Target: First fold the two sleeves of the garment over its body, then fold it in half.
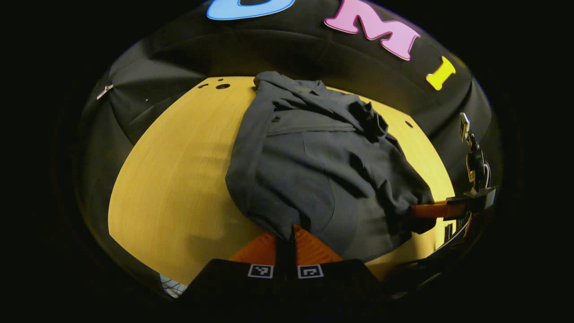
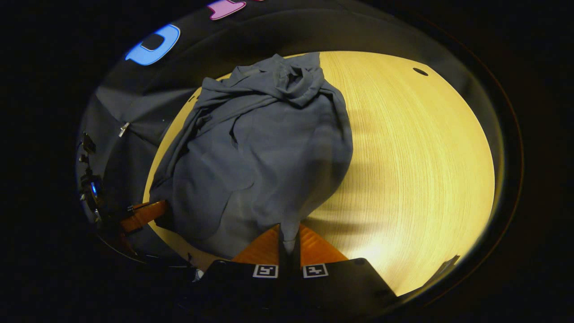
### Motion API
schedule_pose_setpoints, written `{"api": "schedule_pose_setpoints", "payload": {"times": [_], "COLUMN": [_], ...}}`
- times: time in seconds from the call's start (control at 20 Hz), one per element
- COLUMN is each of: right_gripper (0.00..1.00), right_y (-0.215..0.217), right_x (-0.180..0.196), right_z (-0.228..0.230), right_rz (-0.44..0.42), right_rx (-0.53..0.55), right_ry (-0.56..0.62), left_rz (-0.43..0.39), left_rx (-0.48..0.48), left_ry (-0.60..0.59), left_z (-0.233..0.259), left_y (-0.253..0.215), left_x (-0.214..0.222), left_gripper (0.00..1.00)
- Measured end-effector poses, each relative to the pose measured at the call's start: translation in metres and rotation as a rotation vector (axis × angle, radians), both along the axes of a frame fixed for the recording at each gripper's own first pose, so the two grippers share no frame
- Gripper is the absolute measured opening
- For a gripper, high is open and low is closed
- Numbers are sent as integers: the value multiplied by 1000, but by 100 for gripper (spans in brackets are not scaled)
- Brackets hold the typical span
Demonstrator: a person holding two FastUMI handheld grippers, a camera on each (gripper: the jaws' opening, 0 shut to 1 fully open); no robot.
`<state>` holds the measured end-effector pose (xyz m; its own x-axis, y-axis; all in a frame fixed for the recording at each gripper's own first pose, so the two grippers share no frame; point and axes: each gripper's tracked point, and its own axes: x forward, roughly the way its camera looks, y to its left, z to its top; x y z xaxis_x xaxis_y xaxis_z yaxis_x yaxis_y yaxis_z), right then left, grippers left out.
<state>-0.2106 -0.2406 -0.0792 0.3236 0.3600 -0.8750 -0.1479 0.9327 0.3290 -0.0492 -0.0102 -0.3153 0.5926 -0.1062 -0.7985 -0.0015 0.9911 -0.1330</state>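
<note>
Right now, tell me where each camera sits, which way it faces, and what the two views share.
Left gripper view: rides the left hand-held gripper, looking forward along its fingers across the garment; the right hand-held gripper shows at right.
Right gripper view: rides the right hand-held gripper, facing the same garment; the left hand-held gripper shows at left.
Shared: garment, wooden table, both pinching its near hem.

A dark grey-blue shirt (image 1: 314, 166) is seen lying in a rumpled heap on the wooden tabletop (image 1: 179, 179), its collar end turned toward the far edge. The sleeves are bunched loosely over the body, with deep creases and folds across it. The near hem is lifted at two corners, each pinched between the closed fingers of a claw (image 1: 291, 233).
</note>
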Motion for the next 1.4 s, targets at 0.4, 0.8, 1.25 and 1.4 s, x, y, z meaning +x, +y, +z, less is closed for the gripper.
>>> {"api": "schedule_pose_setpoints", "payload": {"times": [0.4, 0.8, 1.25, 1.4], "right_gripper": [5, 6, 5, 5], "right_y": [14, 18, 22, 27], "right_x": [65, 136, 245, 281], "right_z": [44, 77, 118, 124], "right_rz": [-7, -14, 4, -2], "right_rx": [57, 77, 54, 52], "right_ry": [-128, -245, -413, -453], "left_rz": [15, 33, 31, 14], "left_rx": [24, 9, 35, 59], "left_ry": [-100, -236, -374, -407], "left_z": [46, 103, 152, 165], "left_y": [8, 16, 29, 31], "left_x": [41, 114, 224, 259], "left_gripper": [6, 5, 5, 5]}}
